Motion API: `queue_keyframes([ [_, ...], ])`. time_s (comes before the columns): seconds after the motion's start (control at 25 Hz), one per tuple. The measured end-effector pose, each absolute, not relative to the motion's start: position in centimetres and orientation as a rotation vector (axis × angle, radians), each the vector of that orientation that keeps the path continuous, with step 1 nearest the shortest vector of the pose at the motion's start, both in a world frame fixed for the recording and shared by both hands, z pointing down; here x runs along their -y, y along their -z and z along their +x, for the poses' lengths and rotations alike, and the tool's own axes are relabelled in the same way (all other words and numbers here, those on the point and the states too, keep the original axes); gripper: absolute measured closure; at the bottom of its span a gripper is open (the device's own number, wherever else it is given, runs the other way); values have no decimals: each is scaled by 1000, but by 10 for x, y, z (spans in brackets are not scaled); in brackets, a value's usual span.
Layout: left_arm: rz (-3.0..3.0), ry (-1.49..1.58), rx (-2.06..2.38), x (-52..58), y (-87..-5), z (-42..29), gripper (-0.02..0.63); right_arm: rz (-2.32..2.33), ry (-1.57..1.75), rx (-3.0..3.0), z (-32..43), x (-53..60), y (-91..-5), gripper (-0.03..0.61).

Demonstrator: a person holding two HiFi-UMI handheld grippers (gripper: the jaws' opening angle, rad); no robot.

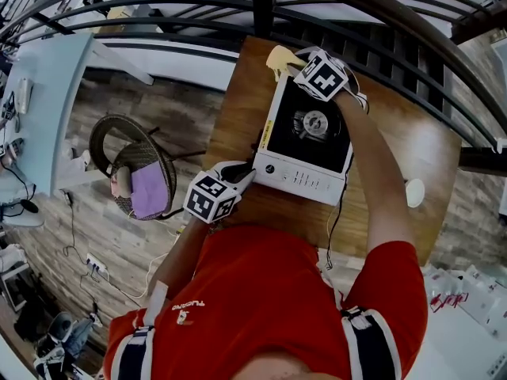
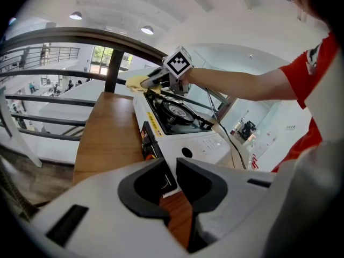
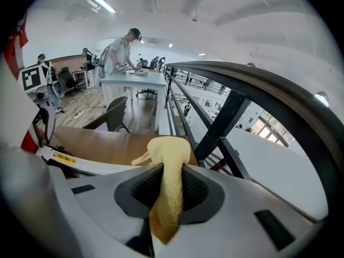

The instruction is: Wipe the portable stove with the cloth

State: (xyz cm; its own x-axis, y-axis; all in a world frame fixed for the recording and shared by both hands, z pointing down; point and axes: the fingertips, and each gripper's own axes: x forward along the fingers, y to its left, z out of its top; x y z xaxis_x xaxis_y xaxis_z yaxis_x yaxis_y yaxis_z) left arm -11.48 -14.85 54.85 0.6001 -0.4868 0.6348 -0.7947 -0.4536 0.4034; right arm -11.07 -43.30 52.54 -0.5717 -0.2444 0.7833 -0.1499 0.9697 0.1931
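The portable stove (image 1: 305,145) is white with a black top and a round burner (image 1: 314,123), and it stands on a wooden table (image 1: 238,101). My right gripper (image 1: 291,63) is at the stove's far left corner, shut on a yellow cloth (image 1: 279,56). In the right gripper view the cloth (image 3: 170,150) is pinched between the jaws and bunches out past them. My left gripper (image 1: 247,176) sits at the stove's near left corner. In the left gripper view its jaws (image 2: 171,168) stand close together on that corner of the stove (image 2: 177,128), and the right gripper (image 2: 156,79) and cloth (image 2: 137,81) show beyond.
A dark metal railing (image 1: 261,6) runs along the table's far edge. A wicker chair with a purple cushion (image 1: 139,176) stands left of the table. A thin cable (image 1: 337,220) hangs off the near edge, and a small white disc (image 1: 415,192) lies at the right.
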Motion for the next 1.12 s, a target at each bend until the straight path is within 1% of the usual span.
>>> queue_keyframes([
  [0.56,2143,-589,993,149,-549,-117,549,176,282,2113,-170,419,-531,488],
  [1.12,2155,-592,996,148,-552,-119,549,50,429,2069,-169,344,-535,489],
])
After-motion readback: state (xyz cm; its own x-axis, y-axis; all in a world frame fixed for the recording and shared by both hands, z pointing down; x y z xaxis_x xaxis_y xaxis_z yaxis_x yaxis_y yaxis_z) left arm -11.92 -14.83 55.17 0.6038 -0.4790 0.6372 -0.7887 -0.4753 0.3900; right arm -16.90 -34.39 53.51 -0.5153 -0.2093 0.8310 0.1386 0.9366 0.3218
